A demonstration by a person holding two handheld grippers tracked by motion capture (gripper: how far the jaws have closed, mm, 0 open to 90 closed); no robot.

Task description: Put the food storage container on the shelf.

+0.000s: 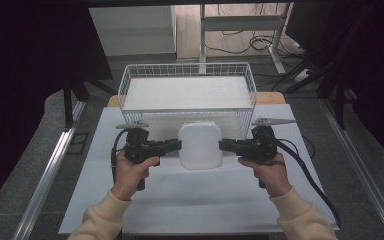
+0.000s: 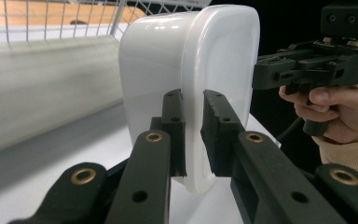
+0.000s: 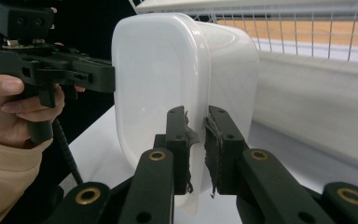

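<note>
A white plastic tub (image 1: 200, 145) with rounded corners hangs between my two grippers, just in front of the wire basket. My left gripper (image 1: 179, 145) is shut on the tub's thin rim at its left side. The rim (image 2: 193, 140) runs between the two black pads of my left gripper (image 2: 192, 95). My right gripper (image 1: 221, 145) is shut on the rim at the opposite side. There the tub (image 3: 168, 70) stands large, with its rim clamped in my right gripper (image 3: 196, 112). Each gripper view also shows the other hand and gripper beyond the tub.
A white wire basket (image 1: 187, 66) with a pale liner stands at the back of the white tabletop (image 1: 190, 200), right behind the tub. Metal rails run along both sides of the table. Cables trail from both grippers toward the person.
</note>
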